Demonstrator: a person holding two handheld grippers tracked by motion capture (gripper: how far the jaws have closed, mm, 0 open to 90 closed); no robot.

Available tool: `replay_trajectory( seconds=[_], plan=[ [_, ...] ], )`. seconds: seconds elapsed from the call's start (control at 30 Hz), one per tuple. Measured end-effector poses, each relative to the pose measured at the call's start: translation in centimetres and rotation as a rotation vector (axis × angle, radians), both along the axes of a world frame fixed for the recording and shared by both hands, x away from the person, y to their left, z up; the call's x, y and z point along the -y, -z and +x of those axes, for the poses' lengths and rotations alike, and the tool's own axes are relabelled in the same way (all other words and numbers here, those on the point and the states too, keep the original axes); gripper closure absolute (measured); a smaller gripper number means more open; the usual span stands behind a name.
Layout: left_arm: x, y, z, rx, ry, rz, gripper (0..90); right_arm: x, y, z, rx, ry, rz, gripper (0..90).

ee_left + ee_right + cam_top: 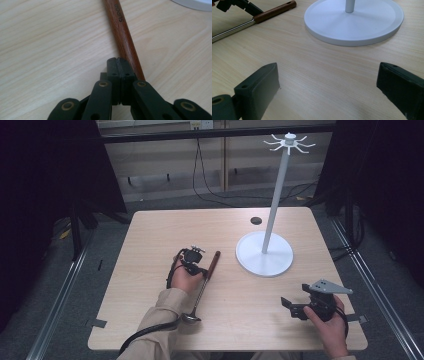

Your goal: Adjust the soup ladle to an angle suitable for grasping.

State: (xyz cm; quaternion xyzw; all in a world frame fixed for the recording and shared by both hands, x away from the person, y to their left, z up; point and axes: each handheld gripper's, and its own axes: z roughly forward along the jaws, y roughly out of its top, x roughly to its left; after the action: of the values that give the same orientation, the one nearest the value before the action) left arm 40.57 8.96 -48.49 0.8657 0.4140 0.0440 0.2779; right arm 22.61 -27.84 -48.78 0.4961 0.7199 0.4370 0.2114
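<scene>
A ladle [204, 287] with a brown wooden handle [122, 32] and a steel bowl [191, 317] lies on the table, left of centre. My left gripper [200, 269] rests against the handle's left side. Its jaws are pressed flat together with nothing between them, and the handle passes just to the right of my left gripper's tips [117, 62]. My right gripper [295, 295] hovers low near the table's front right, its jaws wide apart over bare wood [328, 67]. In the right gripper view the ladle handle [274, 11] and the left gripper [239, 5] lie at the top left.
A white stand with a round base [264, 254] and a tall pole [276, 195] topped by a ring of hooks [289, 141] stands right of centre. The same base [354, 22] lies ahead of my right gripper. A dark cable hole [256, 220] sits near the far edge.
</scene>
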Motion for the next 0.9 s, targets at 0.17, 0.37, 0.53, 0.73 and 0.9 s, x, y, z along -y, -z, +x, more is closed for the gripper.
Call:
replay_trajectory(
  seconds=[0.17,0.37,0.53,0.73,0.9],
  plan=[
    [0.8,0.1,-0.5,-0.003,0.025,-0.015,88.9,-0.1,0.0,0.0,-0.002,0.000,-0.001,3.7],
    [1.4,0.0,-1.3,-0.014,0.052,-0.019,88.4,-0.1,0.0,0.0,-0.004,0.001,0.005,3.7],
    [1.4,-0.1,-1.7,-0.023,0.079,-0.021,86.4,-0.2,-0.1,0.0,-0.001,0.000,-0.003,3.7],
    [0.8,-1.3,-1.9,-0.018,0.066,0.001,80.3,-0.2,-0.1,0.0,-0.005,0.005,-0.001,3.7],
    [0.5,-2.4,-2.9,-0.031,0.103,-0.006,74.7,-0.2,-0.1,0.0,-0.003,0.004,-0.002,3.7]
  ],
)
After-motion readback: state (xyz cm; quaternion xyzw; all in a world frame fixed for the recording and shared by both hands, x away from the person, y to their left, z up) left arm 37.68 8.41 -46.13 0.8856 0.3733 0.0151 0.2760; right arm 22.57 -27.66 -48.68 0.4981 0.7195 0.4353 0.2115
